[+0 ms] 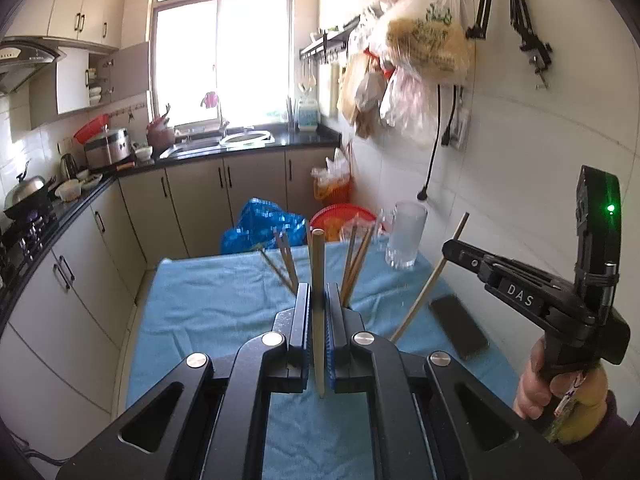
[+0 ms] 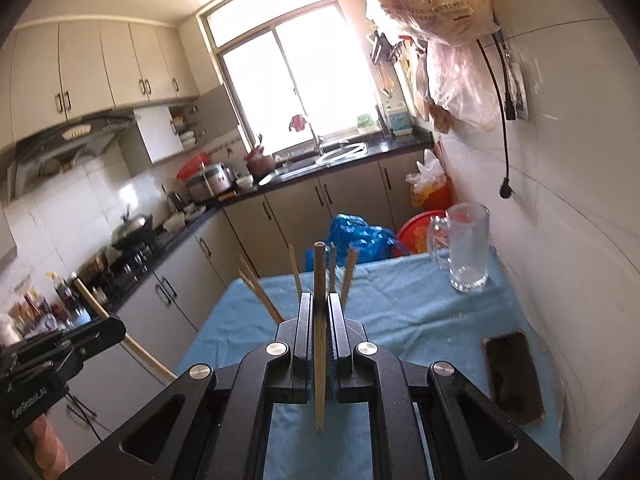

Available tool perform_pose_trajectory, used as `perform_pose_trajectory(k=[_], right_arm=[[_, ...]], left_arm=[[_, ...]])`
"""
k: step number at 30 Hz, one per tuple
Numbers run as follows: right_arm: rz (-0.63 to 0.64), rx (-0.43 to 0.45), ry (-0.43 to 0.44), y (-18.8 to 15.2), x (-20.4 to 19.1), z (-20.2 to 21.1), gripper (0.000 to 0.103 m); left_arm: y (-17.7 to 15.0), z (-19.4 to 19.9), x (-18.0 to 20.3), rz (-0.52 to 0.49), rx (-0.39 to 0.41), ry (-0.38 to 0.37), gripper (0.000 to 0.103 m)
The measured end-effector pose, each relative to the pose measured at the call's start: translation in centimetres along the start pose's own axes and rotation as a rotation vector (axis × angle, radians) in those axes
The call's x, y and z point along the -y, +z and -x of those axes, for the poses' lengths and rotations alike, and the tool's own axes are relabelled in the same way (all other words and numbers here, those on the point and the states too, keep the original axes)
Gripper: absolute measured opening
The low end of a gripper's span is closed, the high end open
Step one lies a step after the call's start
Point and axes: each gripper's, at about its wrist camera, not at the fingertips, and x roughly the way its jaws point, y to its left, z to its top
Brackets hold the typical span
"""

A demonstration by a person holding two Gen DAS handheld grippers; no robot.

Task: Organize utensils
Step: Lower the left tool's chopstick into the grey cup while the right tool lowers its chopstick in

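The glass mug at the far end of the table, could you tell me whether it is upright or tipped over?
Upright: the glass mug stands on its base, mouth up.

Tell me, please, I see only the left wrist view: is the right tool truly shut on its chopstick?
Observer: Yes. In the right wrist view the right tool is shut on the right chopstick, which runs straight between both pads.
Operator: Is anything inside the glass mug? For me it is blurred.
Observer: The glass mug stands upright on the blue cloth and looks empty.
Operator: How does my left tool look from outside?
Observer: The left tool is shut on the left chopstick, which crosses it at a slant and sticks out on both sides.
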Motion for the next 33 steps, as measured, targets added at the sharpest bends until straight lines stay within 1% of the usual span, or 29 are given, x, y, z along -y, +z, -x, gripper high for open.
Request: perform_pose_trajectory(k=[5, 8, 11, 15, 19, 25, 33], right_arm=[[-0.005, 0.039, 0.014, 2.5, -0.7, -0.6, 0.007], [0.016, 0.067, 0.007, 3.7, -1.3, -1.1, 0.007], [0.03, 0.09, -0.004, 4.7, -1.6, -1.9, 0.007], [0.051, 0.106, -0.032, 5.0, -1.9, -3.3, 0.007], [0.062, 0.092, -0.047, 4.5, -1.7, -4.9, 0.007], [0.047, 0.037, -0.058, 3.2, -0.4, -7.4, 0.007], [0.042, -0.01, -0.066, 1.9, 0.6, -9.0, 0.007]], left_arm=[[2.7, -0.2, -1.0, 0.041, 0.035, -0.031, 0.006], [4.1, -0.7, -1.3, 0.052, 0.072, -0.025, 0.006], [5.2, -2.0, -1.8, 0.066, 0.087, -0.025, 0.006], [6.0, -4.3, -2.3, 0.105, 0.082, -0.054, 0.006], [5.9, -6.5, -2.3, 0.109, 0.086, -0.043, 0.006], [5.4, -9.2, -2.8, 0.109, 0.086, -0.035, 0.006], [3.6, -11.9, -3.1, 0.106, 0.015, -0.018, 0.006]])
